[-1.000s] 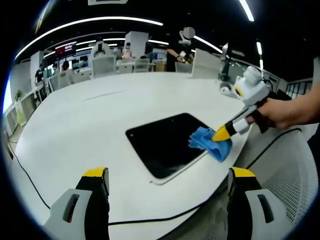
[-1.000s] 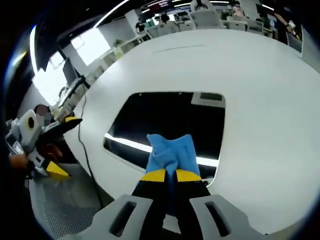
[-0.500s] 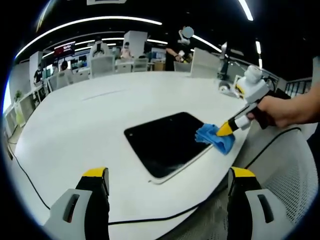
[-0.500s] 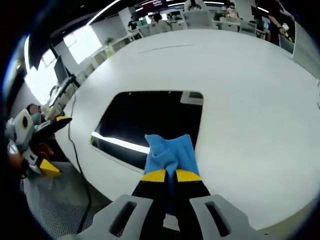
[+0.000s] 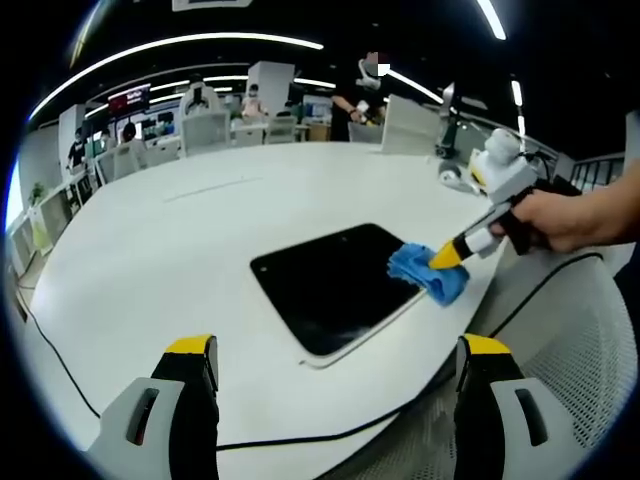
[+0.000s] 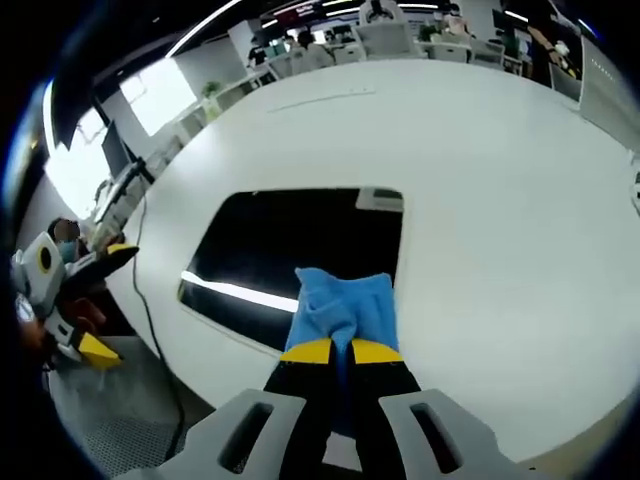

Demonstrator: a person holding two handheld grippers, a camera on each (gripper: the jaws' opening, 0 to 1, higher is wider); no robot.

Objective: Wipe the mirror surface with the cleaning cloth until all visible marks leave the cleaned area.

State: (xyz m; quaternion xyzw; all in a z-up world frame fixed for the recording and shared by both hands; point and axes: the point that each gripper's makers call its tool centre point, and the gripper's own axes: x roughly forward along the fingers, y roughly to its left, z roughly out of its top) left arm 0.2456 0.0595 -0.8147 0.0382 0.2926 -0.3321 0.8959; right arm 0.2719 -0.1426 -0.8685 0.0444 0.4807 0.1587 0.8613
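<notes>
A dark rectangular mirror (image 5: 330, 283) (image 6: 290, 245) lies flat on the white table (image 5: 150, 250). A blue cleaning cloth (image 5: 424, 273) (image 6: 345, 307) rests on the mirror's right edge in the left gripper view, at its near edge in the right gripper view. My right gripper (image 6: 332, 351) (image 5: 443, 257) is shut on the cloth and presses it onto the mirror; a hand (image 5: 565, 217) holds it. My left gripper (image 5: 335, 350) stands open at the table's near edge, apart from the mirror, with nothing between its jaws; it also appears at far left (image 6: 90, 300) in the right gripper view.
A black cable (image 5: 330, 435) runs along the table's near edge. A mesh chair (image 5: 570, 350) stands at the right. Office chairs, desks and people stand beyond the table's far side. Small objects (image 5: 455, 170) sit at the far right of the table.
The right gripper drew the cloth toward the mirror's right edge, then slid it slightly back onto the glass. The left gripper has held still.
</notes>
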